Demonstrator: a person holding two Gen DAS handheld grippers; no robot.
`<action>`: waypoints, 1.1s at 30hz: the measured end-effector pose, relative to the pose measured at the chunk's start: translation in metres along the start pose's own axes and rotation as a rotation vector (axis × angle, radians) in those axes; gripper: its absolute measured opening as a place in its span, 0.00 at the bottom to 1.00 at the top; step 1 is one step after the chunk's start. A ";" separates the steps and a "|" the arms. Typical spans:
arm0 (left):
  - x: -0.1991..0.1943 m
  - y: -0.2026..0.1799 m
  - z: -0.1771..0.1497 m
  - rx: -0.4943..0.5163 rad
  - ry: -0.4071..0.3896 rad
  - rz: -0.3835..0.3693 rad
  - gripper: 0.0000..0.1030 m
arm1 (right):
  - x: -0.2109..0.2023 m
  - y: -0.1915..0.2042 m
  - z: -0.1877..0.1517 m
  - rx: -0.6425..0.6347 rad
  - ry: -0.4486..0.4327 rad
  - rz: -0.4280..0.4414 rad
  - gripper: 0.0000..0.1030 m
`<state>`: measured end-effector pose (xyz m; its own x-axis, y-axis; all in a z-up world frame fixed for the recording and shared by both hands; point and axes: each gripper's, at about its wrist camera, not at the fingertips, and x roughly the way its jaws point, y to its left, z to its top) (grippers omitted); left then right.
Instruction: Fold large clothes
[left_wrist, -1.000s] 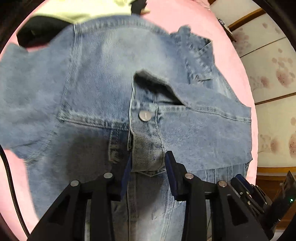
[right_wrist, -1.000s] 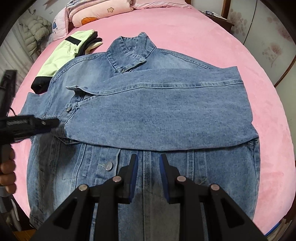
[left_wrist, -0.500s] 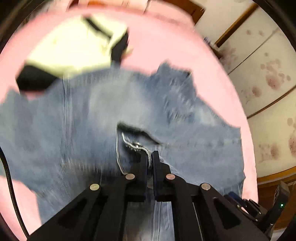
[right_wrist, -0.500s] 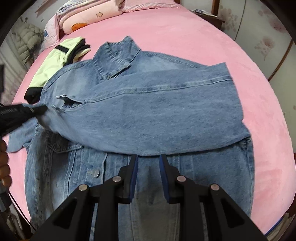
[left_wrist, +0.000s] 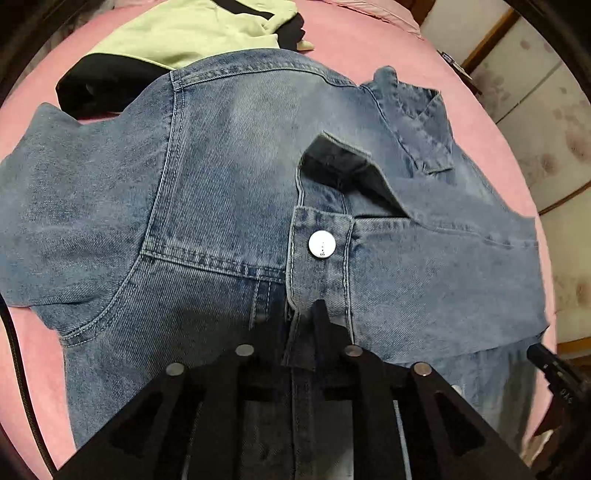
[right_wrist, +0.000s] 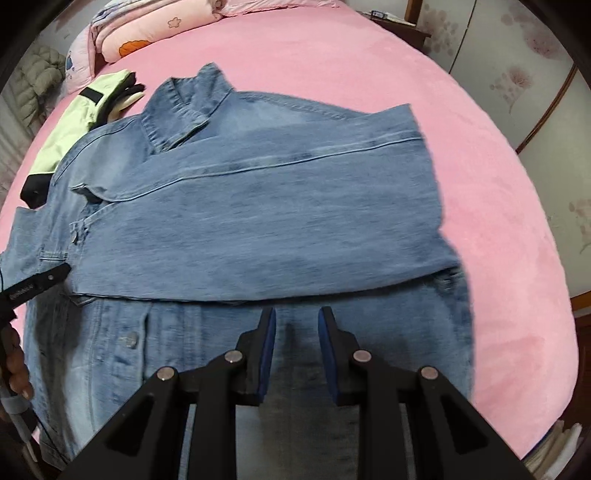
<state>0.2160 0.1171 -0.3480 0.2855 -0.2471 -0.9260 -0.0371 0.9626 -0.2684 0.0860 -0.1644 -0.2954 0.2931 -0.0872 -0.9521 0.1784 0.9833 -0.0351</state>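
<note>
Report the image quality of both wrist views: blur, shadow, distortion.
Left wrist view: sharp on the cuff button, strong fisheye bending of the denim jacket, a dark shadow on the cloth ahead of the left gripper. Right wrist view: the folded sleeve is slightly smeared, the right gripper crisp, the pink bed evenly lit and curved by the lens.

one denim jacket (right_wrist: 258, 229), one lime-and-black garment (right_wrist: 66, 144), two grippers (right_wrist: 297, 347) (left_wrist: 301, 328), one pink bed (right_wrist: 369, 74)
</note>
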 end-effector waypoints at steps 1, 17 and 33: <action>-0.005 0.002 0.006 -0.022 -0.001 -0.023 0.31 | -0.002 -0.005 0.002 -0.002 -0.007 -0.003 0.23; 0.050 -0.017 0.108 -0.034 0.161 -0.026 0.68 | 0.005 -0.072 0.081 0.036 -0.124 0.003 0.29; 0.041 -0.077 0.094 0.221 0.010 0.066 0.14 | 0.098 -0.135 0.168 0.145 -0.006 0.115 0.35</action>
<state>0.3209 0.0430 -0.3403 0.2802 -0.1832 -0.9423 0.1557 0.9773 -0.1437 0.2487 -0.3330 -0.3329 0.3252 0.0233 -0.9454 0.2769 0.9535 0.1188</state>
